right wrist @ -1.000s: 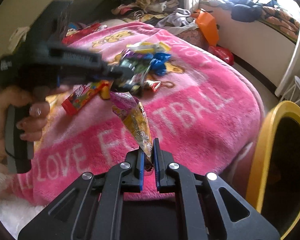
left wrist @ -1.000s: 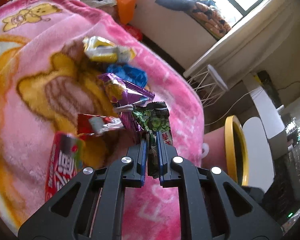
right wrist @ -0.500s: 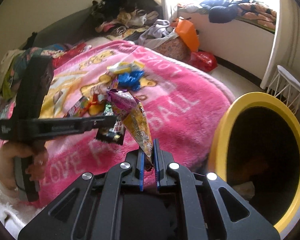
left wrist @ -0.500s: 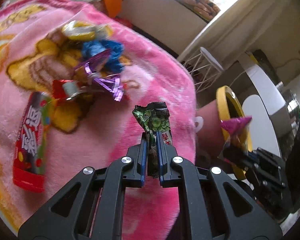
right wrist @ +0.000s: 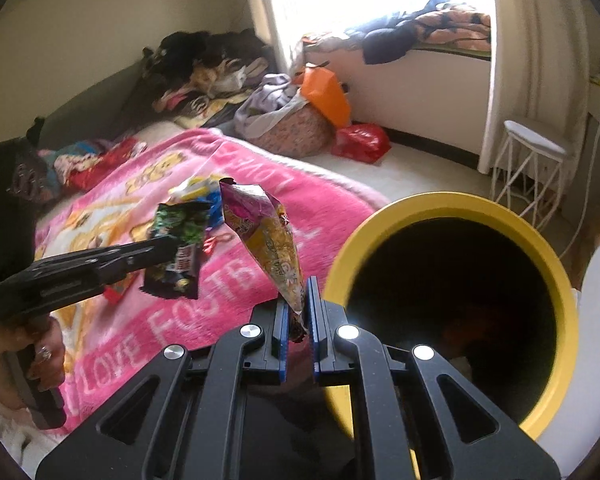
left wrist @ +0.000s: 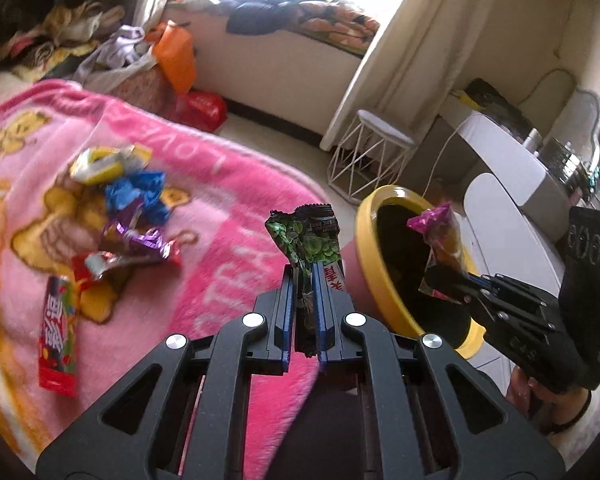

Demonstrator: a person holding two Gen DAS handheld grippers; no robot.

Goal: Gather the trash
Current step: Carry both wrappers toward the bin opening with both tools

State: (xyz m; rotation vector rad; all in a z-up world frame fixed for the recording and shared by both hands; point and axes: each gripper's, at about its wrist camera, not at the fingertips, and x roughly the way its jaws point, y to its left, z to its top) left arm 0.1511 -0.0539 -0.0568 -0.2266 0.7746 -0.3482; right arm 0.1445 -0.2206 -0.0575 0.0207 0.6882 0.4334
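Left gripper (left wrist: 302, 276): at lower centre, jaws pinched on the green snack wrapper (left wrist: 310, 240), which stood upright.
Right gripper (right wrist: 296, 284): at lower centre, jaws clamped on the pink-and-yellow wrapper (right wrist: 268, 232), just left of the yellow bin (right wrist: 384, 224).
Yellow bin: filled the right of the frame, mouth dark.
Loose wrappers (left wrist: 128, 216): lay farther off at left on the pink blanket (left wrist: 228, 200).

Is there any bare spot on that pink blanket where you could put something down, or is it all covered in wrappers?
The wrappers bunch around the bear print, down to the red candy pack. Bare pink blanket lies between that heap and the yellow bin, and along the lettered band near the bed's edge.
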